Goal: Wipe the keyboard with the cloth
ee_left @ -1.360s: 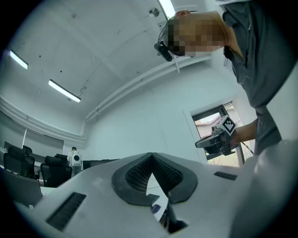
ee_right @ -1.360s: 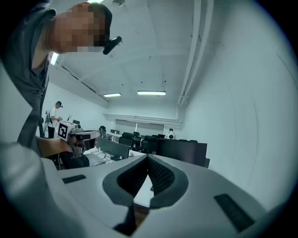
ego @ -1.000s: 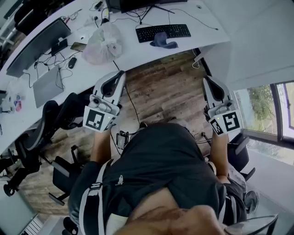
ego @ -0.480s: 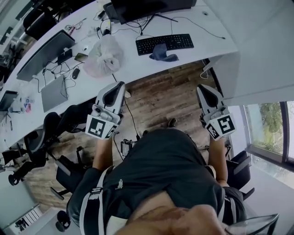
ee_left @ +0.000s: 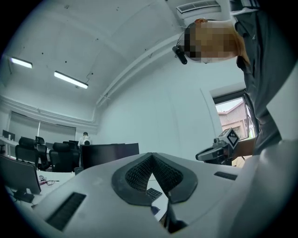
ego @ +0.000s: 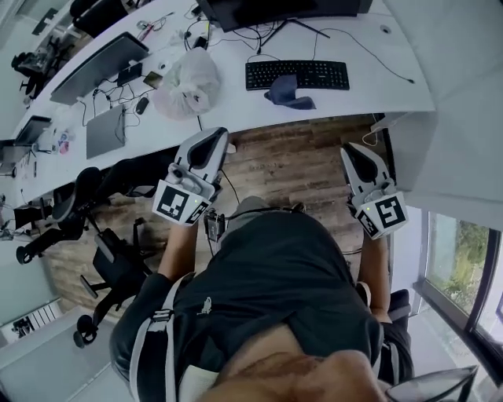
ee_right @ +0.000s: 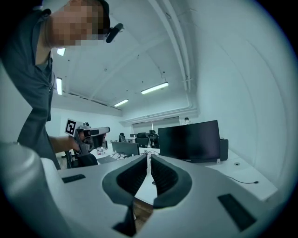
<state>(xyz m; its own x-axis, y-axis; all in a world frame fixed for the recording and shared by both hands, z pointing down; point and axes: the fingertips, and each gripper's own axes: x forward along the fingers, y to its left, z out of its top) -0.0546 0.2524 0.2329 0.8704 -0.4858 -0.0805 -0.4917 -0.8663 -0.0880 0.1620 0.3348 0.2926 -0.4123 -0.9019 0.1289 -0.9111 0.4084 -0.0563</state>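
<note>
Since the earlier frame we have come closer to the counter (ego: 369,98): the keyboard (ego: 297,74) now sits lower in the head view, and both tools have been carried forward with us. They hang over the wooden floor (ego: 291,157), well apart from the counter edge.

The left tool (ego: 211,145) has its tips together and nothing between them, as far as the left gripper view shows. The right tool (ego: 354,153) is also closed and empty, with only a thin slit between its pads. So the wiping is not yet begun, in our judgement.

The keyboard lies on the far right part of the counter, in front of the dark monitor (ego: 275,9). The cloth (ego: 288,93) is a dark bluish, crumpled piece. It rests on the near edge of the keyboard, partly on the keys and partly on the counter. A plastic bag (ego: 189,78) lies to the left of them.

We expect the cloth to be light, soft and limp, so it will fold under the tool. We think the best hold is a raised fold on the near side, away from the keys. The keyboard looks thin and light and may slide when pushed, so the other tool could steady one end.
</note>
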